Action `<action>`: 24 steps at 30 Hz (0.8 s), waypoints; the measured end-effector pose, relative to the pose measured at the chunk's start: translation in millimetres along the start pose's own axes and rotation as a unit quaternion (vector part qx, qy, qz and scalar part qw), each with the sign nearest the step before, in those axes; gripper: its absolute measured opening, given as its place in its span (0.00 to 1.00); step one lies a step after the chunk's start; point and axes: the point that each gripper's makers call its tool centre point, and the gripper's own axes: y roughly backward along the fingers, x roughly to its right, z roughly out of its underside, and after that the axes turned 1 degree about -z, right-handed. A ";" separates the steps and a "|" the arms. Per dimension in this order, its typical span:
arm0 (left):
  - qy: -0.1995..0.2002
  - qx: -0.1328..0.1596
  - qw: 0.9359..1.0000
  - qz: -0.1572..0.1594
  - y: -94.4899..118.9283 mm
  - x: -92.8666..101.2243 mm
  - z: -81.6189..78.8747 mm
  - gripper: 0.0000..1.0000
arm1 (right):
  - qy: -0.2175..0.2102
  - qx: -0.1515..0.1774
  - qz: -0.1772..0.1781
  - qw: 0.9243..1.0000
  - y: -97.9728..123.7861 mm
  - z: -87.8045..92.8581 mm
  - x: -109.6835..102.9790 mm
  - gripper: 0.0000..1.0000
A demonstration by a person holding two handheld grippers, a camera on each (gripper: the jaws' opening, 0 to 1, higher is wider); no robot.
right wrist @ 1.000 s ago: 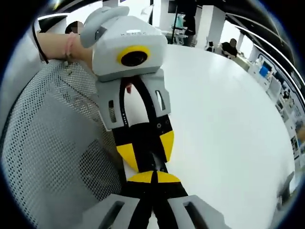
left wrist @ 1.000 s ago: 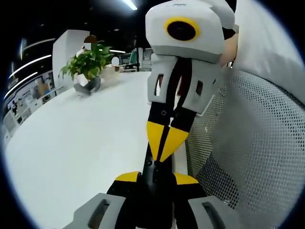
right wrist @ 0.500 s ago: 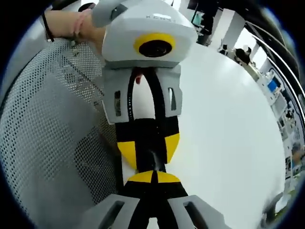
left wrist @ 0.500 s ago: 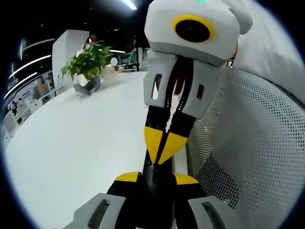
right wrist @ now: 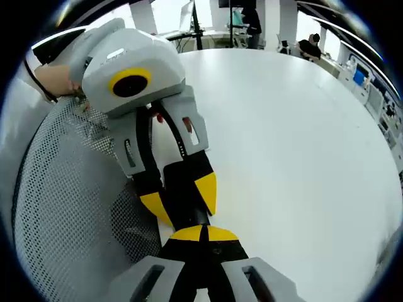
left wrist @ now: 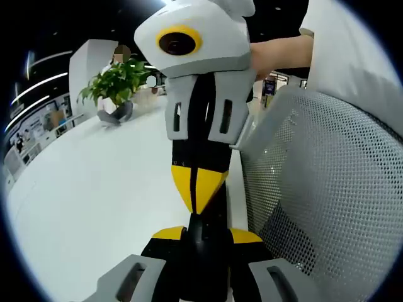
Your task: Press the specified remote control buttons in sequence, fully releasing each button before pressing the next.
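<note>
Mesh chair [left wrist: 321, 189] (right side cut off)

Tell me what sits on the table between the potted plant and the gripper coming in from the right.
Nothing: in the left gripper view the white table is bare between the potted plant and the right gripper, which reaches in tip to tip with the left gripper.

Your left gripper [left wrist: 200, 234] has black jaws with yellow tips and a light grey housing below them, with slotted openings. Your right gripper [left wrist: 196, 189] has the same build: a white-grey rounded body, slots in its sides, black arms ending in yellow pointed tips. In the right gripper view, your right gripper [right wrist: 201, 234] shows the same black and yellow. You wear a white short sleeve [left wrist: 334, 38].
</note>
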 end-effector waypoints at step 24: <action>0.000 0.001 1.000 0.000 0.2 -0.5 0.1 0.25 | -0.044 -0.014 -0.003 0.999 -0.8 0.0 1.1 0.00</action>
